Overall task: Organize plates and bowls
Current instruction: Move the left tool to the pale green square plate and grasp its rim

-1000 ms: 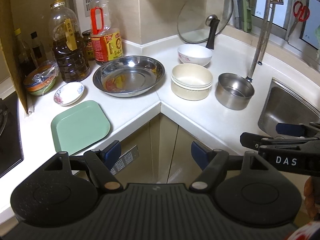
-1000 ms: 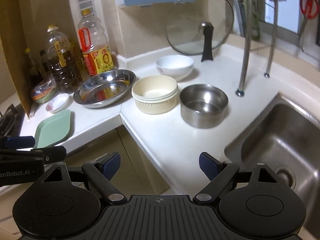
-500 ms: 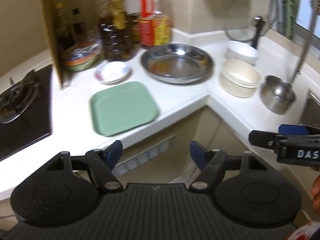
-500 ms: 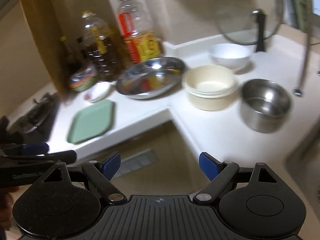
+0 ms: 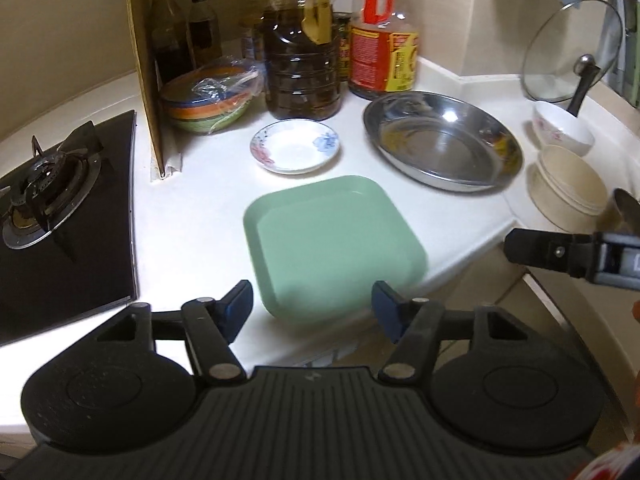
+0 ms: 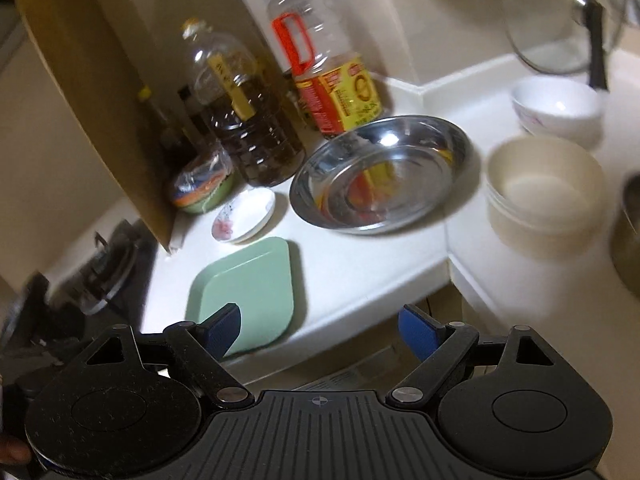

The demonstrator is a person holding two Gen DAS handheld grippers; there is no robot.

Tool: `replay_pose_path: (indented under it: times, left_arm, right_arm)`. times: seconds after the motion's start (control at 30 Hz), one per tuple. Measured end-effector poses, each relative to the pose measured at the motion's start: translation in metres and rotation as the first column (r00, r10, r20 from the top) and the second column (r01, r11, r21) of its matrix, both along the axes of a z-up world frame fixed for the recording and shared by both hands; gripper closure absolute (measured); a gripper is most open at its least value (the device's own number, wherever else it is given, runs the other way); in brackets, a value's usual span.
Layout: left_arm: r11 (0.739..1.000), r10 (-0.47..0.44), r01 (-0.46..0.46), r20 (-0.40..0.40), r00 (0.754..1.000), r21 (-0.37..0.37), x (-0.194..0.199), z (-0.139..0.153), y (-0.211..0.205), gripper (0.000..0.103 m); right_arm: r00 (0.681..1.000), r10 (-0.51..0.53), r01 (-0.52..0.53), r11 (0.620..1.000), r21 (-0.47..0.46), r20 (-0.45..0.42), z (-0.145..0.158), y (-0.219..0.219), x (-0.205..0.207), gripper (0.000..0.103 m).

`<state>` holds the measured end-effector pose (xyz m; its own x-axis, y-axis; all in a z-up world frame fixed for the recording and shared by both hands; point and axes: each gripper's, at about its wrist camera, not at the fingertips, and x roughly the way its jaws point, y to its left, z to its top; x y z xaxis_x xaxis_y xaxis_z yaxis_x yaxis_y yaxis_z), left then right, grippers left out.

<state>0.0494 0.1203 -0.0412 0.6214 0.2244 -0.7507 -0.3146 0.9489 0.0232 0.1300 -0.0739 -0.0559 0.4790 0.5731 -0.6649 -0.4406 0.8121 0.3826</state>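
— What is hard to see for you now?

— I see the white desk [image 5: 192,216] only in part. The steel pot [image 6: 628,232] at the right edge is cut off, and the right wrist view is blurred. The bottles behind the cardboard divider [image 5: 146,68] are half hidden.

— And the dishes?

— The steel basin [image 5: 442,142] stands at the corner, with the cream bowls [image 5: 568,188] and the white bowl [image 5: 562,128] to its right. The green plate [image 5: 332,240] lies flat near the desk edge, and the small flowered saucer [image 5: 295,146] just behind it.

— Where are the jaws?

— My left gripper [image 5: 312,308] has just been closing a little, but it is wide apart and empty; the near edge of the green plate shows between the jaws, not touched. My right gripper [image 6: 318,330] is also wide and holds nothing, and the plate lies in front of its left jaw.
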Motion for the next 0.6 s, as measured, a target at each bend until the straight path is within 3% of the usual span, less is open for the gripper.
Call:
replay_pose_path:
  times: [0.23,0.27,0.3,0.33,0.6]
  left_arm:
    - [0.999,0.009,-0.010,-0.027,1.000,-0.051,0.016,-0.016,0.031,0.050]
    - [0.998,0.009,-0.011,-0.029,1.000,-0.056,0.018,-0.018,0.034,0.054]
    - [0.998,0.011,-0.013,-0.031,0.999,-0.062,0.020,-0.020,0.037,0.057]
    - [0.997,0.012,-0.014,-0.034,0.999,-0.070,0.021,-0.022,0.040,0.058]
    - [0.995,0.022,-0.025,-0.034,0.999,-0.096,0.031,-0.035,0.052,0.069]
  right_arm:
    - [0.998,0.065,-0.066,0.992,-0.103,-0.007,-0.026,0.048,0.020,0.018]
    - [0.998,0.068,-0.068,0.992,-0.108,-0.005,-0.028,0.052,0.021,0.022]
    - [0.997,0.074,-0.074,0.991,-0.113,-0.010,-0.030,0.057,0.024,0.037]
    - [0.996,0.087,-0.089,0.989,-0.116,-0.022,-0.034,0.061,0.027,0.045]
    - [0.994,0.107,-0.109,0.986,-0.127,-0.024,-0.050,0.083,0.042,0.060]
